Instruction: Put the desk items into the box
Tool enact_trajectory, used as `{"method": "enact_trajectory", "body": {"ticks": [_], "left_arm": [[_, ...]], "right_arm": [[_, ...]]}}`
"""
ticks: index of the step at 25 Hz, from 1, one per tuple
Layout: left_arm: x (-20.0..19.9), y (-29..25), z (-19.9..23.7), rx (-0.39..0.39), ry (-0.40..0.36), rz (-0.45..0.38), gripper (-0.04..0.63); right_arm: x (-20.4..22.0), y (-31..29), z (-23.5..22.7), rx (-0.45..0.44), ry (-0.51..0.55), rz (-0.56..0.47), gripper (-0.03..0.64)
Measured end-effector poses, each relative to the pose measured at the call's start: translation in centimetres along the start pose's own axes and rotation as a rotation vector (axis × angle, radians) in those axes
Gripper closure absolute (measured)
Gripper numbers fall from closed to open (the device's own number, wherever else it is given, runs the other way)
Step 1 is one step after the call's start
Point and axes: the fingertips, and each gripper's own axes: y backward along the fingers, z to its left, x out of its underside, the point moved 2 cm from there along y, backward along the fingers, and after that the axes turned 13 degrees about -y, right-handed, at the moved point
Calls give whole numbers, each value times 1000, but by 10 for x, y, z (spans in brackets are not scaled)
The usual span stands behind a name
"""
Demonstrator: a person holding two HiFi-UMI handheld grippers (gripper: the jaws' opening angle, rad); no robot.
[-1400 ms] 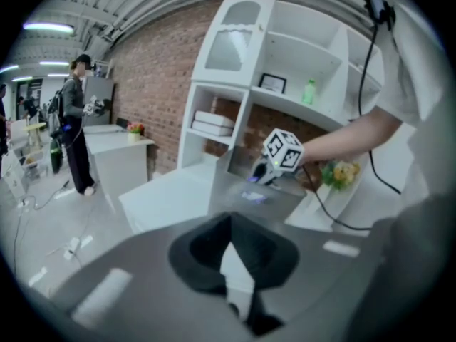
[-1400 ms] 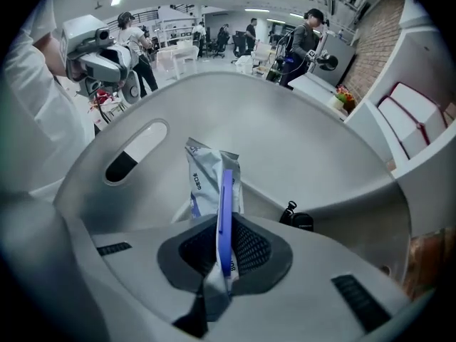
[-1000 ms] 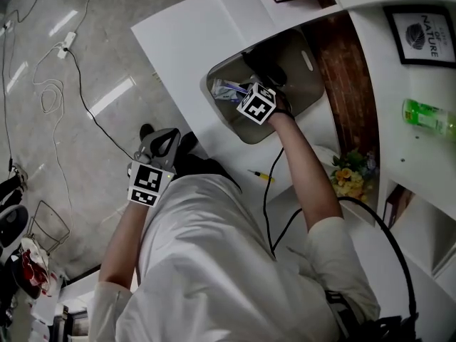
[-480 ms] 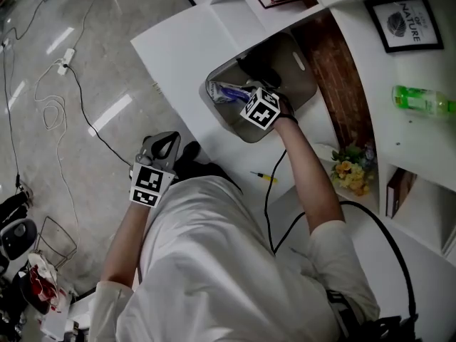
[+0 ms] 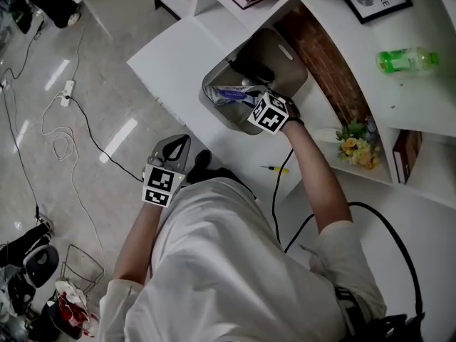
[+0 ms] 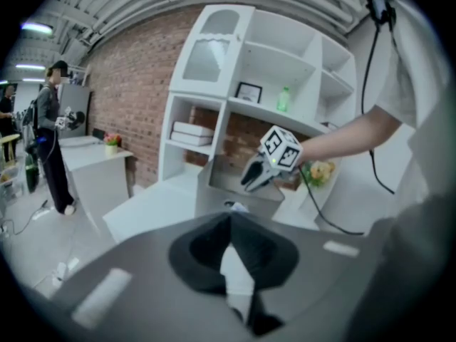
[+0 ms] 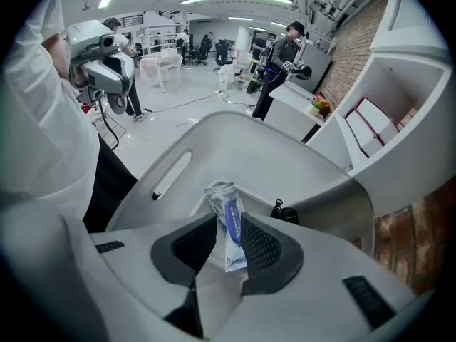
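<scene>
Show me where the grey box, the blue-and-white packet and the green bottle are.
grey box (image 5: 267, 48), head view, bare inner wall.
blue-and-white packet (image 7: 231, 218), right gripper view, its blue stripe.
green bottle (image 5: 405, 60), head view, middle of body.

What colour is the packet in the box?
The packet is white with a blue stripe; clearest in the right gripper view.

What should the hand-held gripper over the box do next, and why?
Probably lift the right hand-held gripper clear of the box and go for the thin yellow-tipped item on the desk. Its jaws have just been opening and stand apart, not gripping the packet, which lies in the box; that item is still outside.
</scene>
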Motion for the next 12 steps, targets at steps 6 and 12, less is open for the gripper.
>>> {"method": "enact_trajectory", "body": {"ticks": [6, 12], "left_arm": [[-9, 3, -2, 58, -42, -19, 592], [-14, 8, -2, 95, -66, -32, 594]], "right_arm": [[1, 31, 12, 49, -102, -101, 597], [14, 51, 27, 81, -234, -176, 612]]}}
